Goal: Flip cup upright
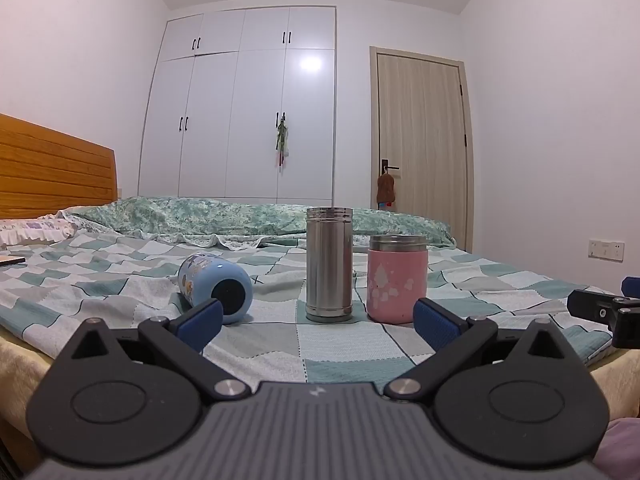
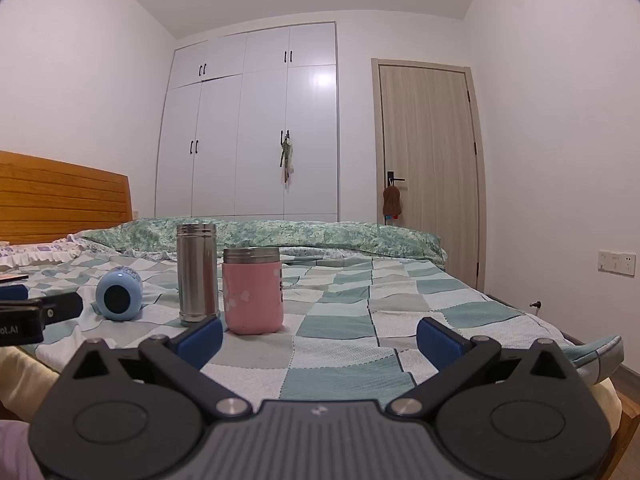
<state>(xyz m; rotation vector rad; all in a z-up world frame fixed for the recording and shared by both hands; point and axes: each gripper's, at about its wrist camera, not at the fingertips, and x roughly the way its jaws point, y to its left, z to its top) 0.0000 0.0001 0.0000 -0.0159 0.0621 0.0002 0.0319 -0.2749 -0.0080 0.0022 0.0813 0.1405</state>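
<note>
A light blue cup (image 1: pixel 216 286) lies on its side on the checked bedspread (image 1: pixel 340 344), its dark base facing me; it also shows in the right wrist view (image 2: pixel 119 292). A tall steel cup (image 1: pixel 329 264) and a pink cup (image 1: pixel 397 280) stand upright to its right, also seen in the right wrist view as the steel cup (image 2: pixel 197 274) and the pink cup (image 2: pixel 253 291). My left gripper (image 1: pixel 318 322) is open and empty, just short of the cups. My right gripper (image 2: pixel 320 338) is open and empty, right of the pink cup.
A rolled green quilt (image 1: pixel 256 220) lies across the far side of the bed. A wooden headboard (image 1: pixel 52 168) is at the left. A white wardrobe (image 1: pixel 244 100) and a closed door (image 1: pixel 420 140) stand behind. The bed's front edge is just under the grippers.
</note>
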